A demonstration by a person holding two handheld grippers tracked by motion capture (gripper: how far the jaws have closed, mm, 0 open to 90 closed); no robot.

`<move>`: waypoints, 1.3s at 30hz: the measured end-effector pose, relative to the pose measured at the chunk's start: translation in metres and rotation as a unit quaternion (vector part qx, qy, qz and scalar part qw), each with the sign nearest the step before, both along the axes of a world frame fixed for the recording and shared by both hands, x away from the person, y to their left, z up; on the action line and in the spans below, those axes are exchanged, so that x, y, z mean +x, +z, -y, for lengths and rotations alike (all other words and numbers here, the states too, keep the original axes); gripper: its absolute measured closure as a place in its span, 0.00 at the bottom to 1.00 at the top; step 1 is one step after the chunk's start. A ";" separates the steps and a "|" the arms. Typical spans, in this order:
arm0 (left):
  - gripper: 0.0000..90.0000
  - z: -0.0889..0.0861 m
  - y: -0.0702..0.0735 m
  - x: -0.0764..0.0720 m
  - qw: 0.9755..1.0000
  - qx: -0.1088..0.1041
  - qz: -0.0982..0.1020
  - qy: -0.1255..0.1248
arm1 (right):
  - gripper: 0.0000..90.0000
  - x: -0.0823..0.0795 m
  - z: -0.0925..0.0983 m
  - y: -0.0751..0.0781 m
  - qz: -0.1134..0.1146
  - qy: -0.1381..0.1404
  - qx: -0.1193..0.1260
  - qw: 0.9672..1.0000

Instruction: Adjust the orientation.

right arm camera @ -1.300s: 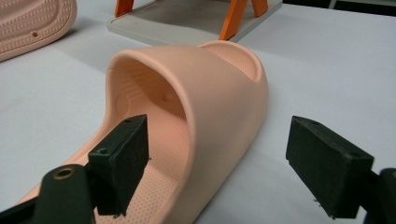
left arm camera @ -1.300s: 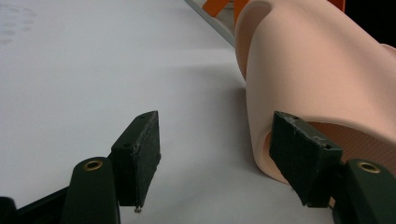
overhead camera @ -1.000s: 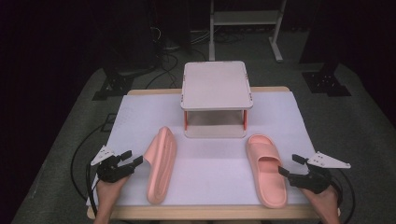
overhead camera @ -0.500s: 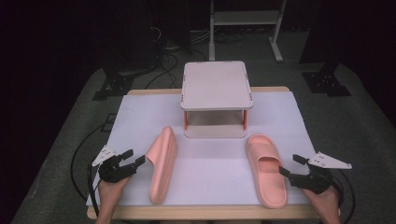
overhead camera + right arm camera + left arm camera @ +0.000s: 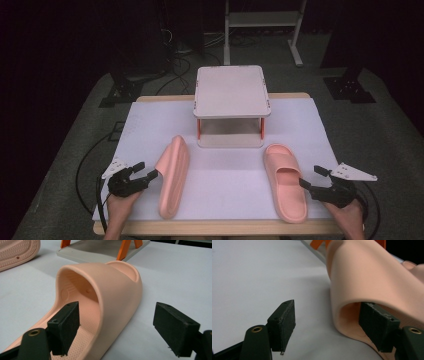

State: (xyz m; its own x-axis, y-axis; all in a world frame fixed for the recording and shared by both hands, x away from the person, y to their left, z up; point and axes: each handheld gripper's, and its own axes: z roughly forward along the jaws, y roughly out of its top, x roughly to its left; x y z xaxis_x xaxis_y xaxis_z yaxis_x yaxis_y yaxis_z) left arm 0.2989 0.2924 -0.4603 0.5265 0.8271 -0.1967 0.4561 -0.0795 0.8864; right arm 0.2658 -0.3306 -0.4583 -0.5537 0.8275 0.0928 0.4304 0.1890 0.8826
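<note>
Two pink slippers lie on the white table cover (image 5: 225, 180). The left slipper (image 5: 172, 175) stands tipped on its edge. My left gripper (image 5: 149, 170) is at its outer side, open; its jaws have just been opening, with the strap (image 5: 367, 272) between them, one pad inside the strap's opening and the other clear of it. The right slipper (image 5: 282, 185) lies flat, sole down. My right gripper (image 5: 310, 176) is open around its strap wall (image 5: 112, 282), one pad over the footbed, one outside, neither pressing.
A small two-level shelf (image 5: 231, 92) with orange legs stands behind the slippers at the table's middle; its base (image 5: 100, 250) lies just beyond the right slipper's toe. Cables trail off both table sides. Dark floor and a metal stand lie beyond.
The left gripper's jaws look slightly wider around the slipper's strap. Both slippers and the right gripper keep their places.
</note>
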 end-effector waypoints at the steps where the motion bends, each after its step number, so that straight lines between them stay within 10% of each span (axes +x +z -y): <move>1: 0.33 0.004 -0.001 0.001 1.000 0.001 -0.005 -0.009 | 0.23 0.000 0.000 0.000 0.000 0.000 0.000 1.000; 11: 0.51 0.020 -0.002 0.008 0.999 0.026 -0.023 -0.035 | 0.23 0.001 0.000 0.000 0.000 0.001 0.000 1.000; 27: 0.84 0.030 -0.004 0.016 0.998 0.027 -0.048 -0.010 | 0.23 0.001 0.000 -0.001 -0.002 0.003 0.002 1.000; 39: 0.78 0.039 0.005 0.012 0.999 -0.004 -0.036 -0.003 | 0.23 0.002 -0.002 -0.001 -0.003 0.007 0.000 1.000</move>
